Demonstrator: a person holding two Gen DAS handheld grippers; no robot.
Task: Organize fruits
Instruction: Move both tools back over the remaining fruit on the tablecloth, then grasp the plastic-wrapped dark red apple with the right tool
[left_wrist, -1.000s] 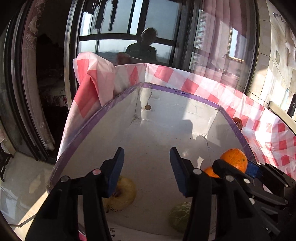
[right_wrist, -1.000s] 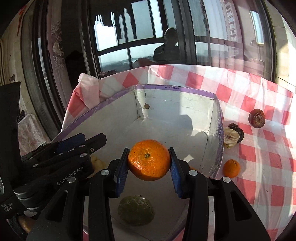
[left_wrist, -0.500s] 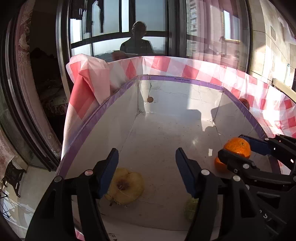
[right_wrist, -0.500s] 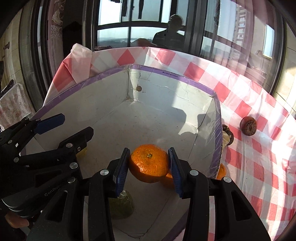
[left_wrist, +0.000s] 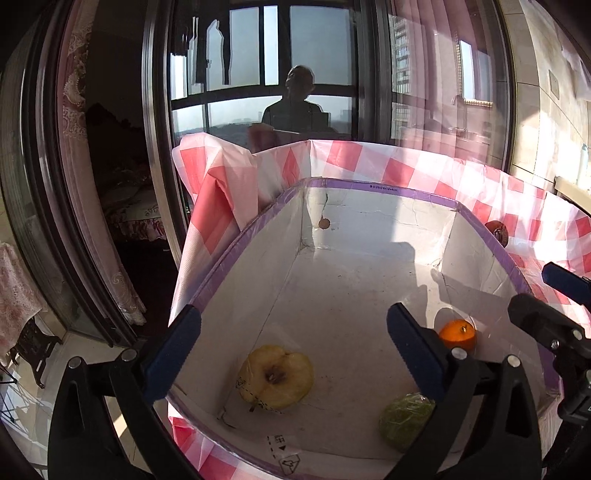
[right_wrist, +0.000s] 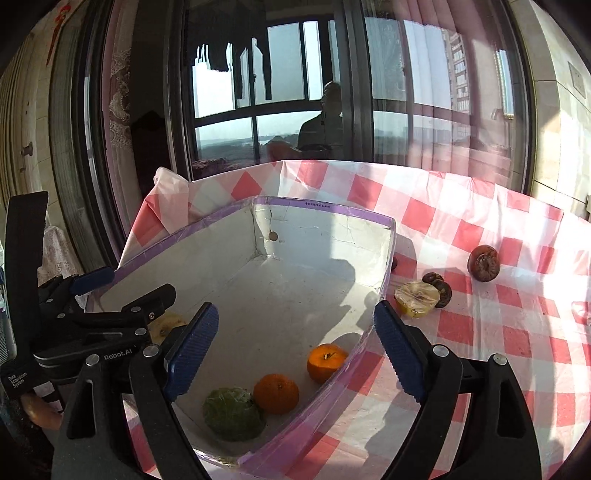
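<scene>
A white cardboard box with a purple rim (right_wrist: 325, 210) (left_wrist: 406, 192) stands on a red-checked cloth. Inside it lie a yellow half apple (left_wrist: 275, 376), a green fruit (right_wrist: 231, 413) (left_wrist: 404, 419) and two oranges (right_wrist: 276, 393) (right_wrist: 327, 362); one orange shows in the left wrist view (left_wrist: 458, 333). My right gripper (right_wrist: 295, 350) is open and empty above the box's near right part. My left gripper (left_wrist: 295, 350) is open and empty above the box's near edge.
On the cloth right of the box lie a pale half apple (right_wrist: 417, 297), a small dark fruit (right_wrist: 439, 288) and a brown wrinkled fruit (right_wrist: 484, 264). A dark window stands behind the table. The cloth's left edge hangs over the table side (left_wrist: 207, 206).
My right gripper opened and let go of the orange, which now lies in the box beside the green fruit. Both grippers have drawn back and up from the box.
</scene>
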